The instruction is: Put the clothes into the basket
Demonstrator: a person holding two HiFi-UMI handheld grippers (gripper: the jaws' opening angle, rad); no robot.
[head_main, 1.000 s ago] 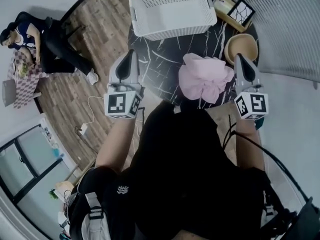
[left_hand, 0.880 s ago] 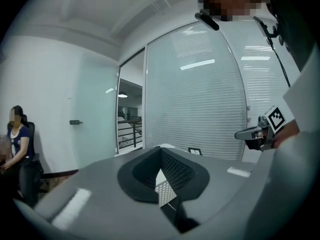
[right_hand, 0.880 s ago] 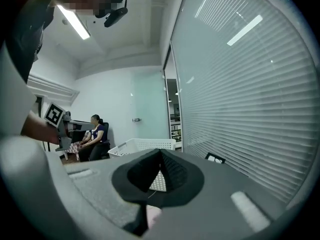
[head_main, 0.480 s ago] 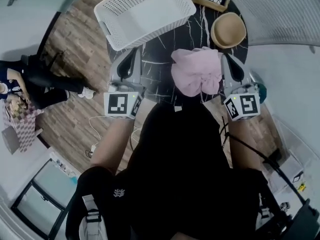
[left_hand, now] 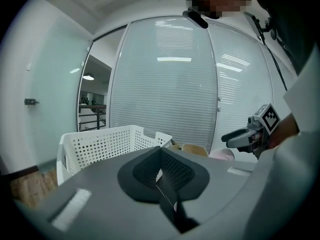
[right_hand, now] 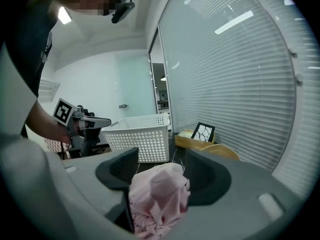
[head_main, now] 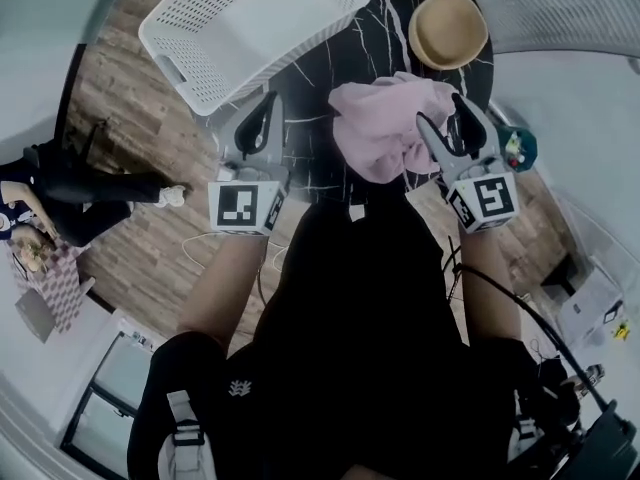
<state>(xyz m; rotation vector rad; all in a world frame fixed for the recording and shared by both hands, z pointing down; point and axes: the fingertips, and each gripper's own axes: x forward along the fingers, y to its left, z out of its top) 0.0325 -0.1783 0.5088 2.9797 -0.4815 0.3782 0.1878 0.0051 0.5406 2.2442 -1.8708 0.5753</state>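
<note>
While left tongs (head_main: 266,108) sit clenched, right tongs (head_main: 440,114), just opening, straddle pink clothes (head_main: 375,128)

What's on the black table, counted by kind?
white basket: 1
pink clothes bundle: 1
straw hat: 1
wooden tray: 1
black frame: 1
Total: 5

Clothes (head_main: 375,128) are pink, basket (head_main: 250,23) white, hat (head_main: 452,30) tan, table (head_main: 312,133) black with white veins.
</note>
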